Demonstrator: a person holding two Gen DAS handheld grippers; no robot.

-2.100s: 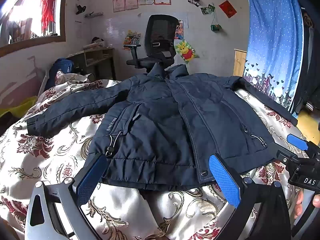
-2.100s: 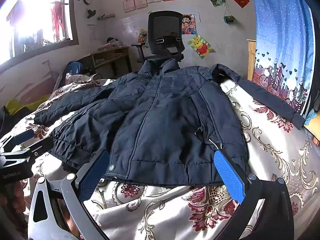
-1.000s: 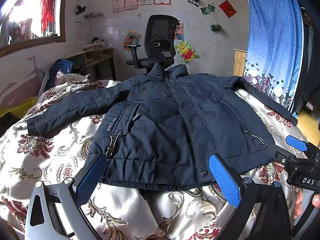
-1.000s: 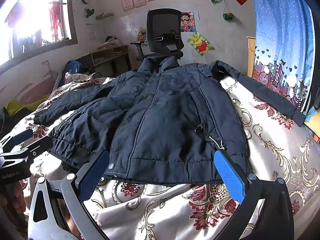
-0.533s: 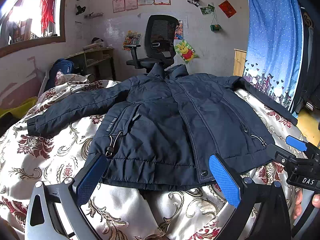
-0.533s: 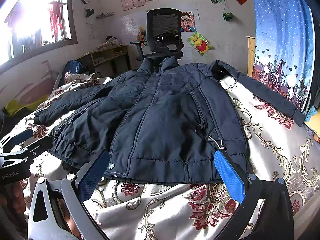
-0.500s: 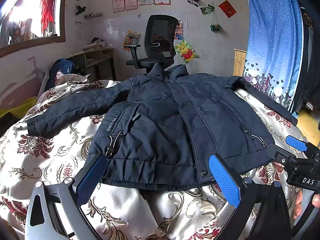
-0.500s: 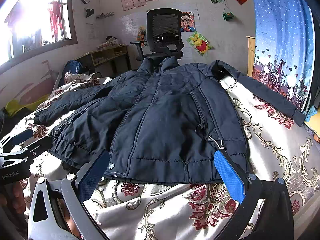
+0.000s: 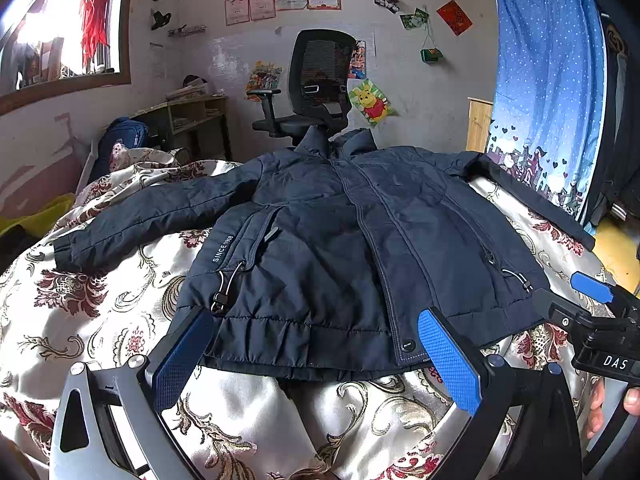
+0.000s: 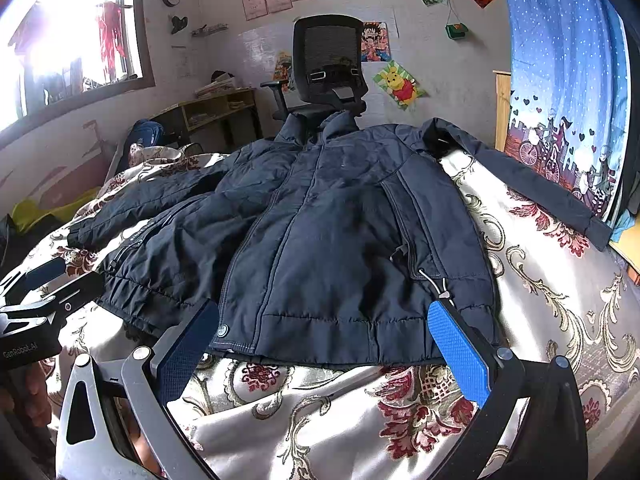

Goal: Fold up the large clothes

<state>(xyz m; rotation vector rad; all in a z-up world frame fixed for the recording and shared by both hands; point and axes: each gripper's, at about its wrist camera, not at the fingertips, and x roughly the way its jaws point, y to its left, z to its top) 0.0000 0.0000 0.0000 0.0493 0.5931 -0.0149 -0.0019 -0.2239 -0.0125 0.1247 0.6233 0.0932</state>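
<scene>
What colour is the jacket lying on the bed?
Dark navy blue jacket, clearest in the left wrist view.

Black office chair (image 9: 320,84) against a poster-covered wall (image 9: 420,80); bright window (image 10: 72,44) at left.

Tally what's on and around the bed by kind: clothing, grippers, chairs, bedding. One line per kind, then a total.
Jacket: 1, navy, spread flat with both sleeves out
Grippers: 2, left gripper and right gripper, both open at the hem
Office chair: 1, black, behind the collar
Floral bedspread: 1
Total: 5
</scene>
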